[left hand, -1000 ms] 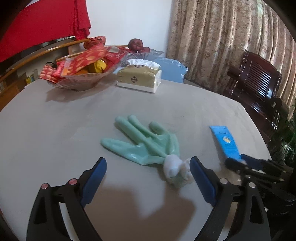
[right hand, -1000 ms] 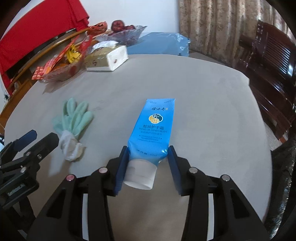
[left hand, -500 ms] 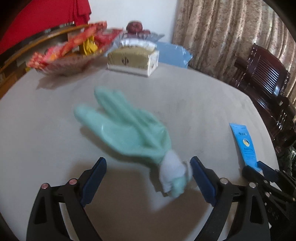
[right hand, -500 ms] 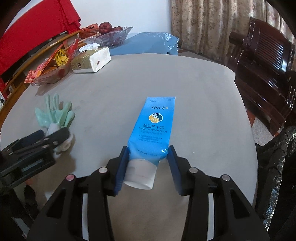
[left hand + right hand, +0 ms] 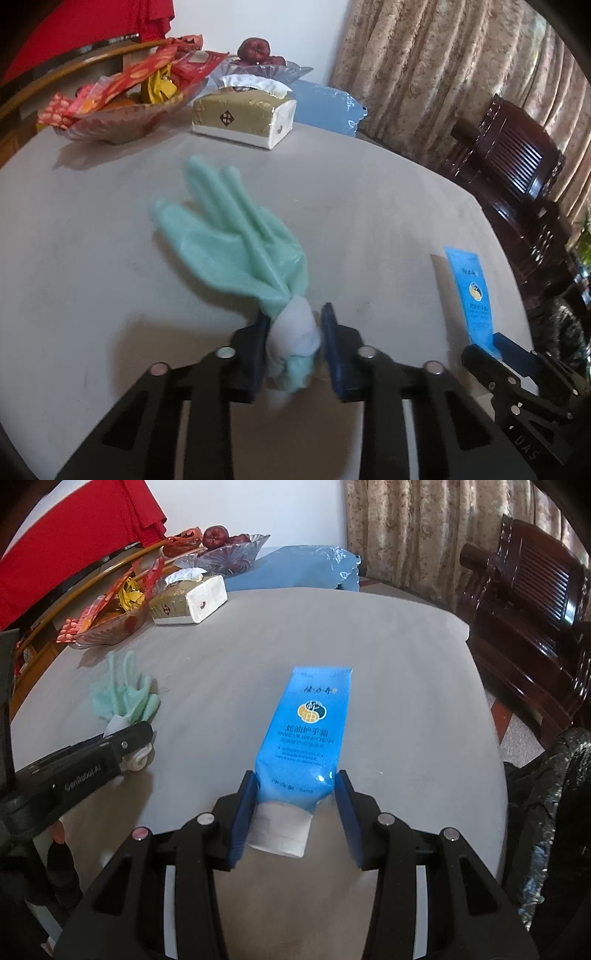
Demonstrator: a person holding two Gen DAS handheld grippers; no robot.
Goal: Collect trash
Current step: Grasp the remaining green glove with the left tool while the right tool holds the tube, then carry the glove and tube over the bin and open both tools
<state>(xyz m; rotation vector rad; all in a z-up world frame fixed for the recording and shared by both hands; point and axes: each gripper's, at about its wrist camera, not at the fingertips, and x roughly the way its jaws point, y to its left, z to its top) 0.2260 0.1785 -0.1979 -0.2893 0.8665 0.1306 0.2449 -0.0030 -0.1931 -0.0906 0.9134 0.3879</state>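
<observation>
The left tool (image 5: 295,343) is clamped on the bunched white cuff of a mint-green rubber glove (image 5: 236,243), whose fingers trail out over the grey round worktop (image 5: 369,206). The right tool (image 5: 295,808) grips a blue hand-cream tube (image 5: 306,734) near its white cap, the tube pointing away across the worktop. Further back sit a gold tissue pack (image 5: 243,114) and a glass snack dish (image 5: 122,110).
</observation>
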